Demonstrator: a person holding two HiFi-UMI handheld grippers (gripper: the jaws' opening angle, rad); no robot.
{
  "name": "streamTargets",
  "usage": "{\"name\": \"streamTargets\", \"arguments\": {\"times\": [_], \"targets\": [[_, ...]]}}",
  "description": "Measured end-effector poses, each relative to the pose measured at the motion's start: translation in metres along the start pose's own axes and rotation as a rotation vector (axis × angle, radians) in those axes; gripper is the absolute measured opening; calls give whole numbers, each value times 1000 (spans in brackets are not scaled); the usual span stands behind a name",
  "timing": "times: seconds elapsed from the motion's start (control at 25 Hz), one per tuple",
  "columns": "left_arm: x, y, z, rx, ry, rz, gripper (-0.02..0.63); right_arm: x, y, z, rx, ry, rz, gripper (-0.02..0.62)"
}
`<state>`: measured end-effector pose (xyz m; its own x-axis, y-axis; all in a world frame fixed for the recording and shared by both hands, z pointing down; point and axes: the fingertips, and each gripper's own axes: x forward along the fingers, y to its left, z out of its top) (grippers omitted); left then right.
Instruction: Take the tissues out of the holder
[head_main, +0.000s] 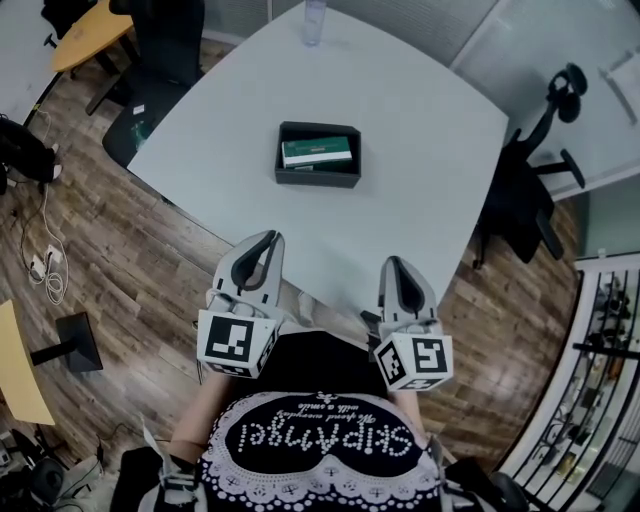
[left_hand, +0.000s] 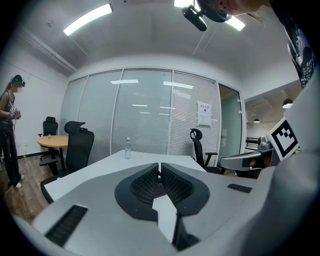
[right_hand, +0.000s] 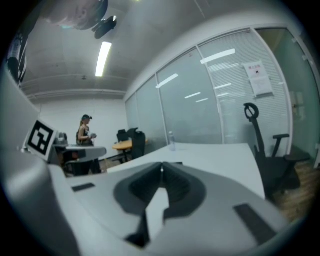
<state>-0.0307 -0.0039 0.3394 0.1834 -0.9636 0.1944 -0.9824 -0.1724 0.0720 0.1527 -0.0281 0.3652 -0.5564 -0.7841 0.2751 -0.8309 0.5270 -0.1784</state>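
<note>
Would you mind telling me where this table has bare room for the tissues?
The table is bare right of the holder, left of it, and between it and the near edge. Only the bottle stands at the far edge.

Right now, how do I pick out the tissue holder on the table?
Start at the big white table. Near its middle sits the holder, a low black rectangular tray with a green-and-white tissue pack inside. Its only neighbour, a clear bottle at the far edge, is upright and tall.

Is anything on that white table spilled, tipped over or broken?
Nothing stands out. The black holder sits flat on the table, the green tissue pack lies inside it, and the bottle stands upright.
</note>
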Motion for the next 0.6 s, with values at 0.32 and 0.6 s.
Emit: {"name": "streamTargets", "arguments": {"times": [0.32,0.6], "targets": [[11,4,0,-6,9,-14,35,6,-1,-1,10,10,-14,35],[27,20,3,-13,28,-47,35,22,2,1,24,23,-52,34]]}}
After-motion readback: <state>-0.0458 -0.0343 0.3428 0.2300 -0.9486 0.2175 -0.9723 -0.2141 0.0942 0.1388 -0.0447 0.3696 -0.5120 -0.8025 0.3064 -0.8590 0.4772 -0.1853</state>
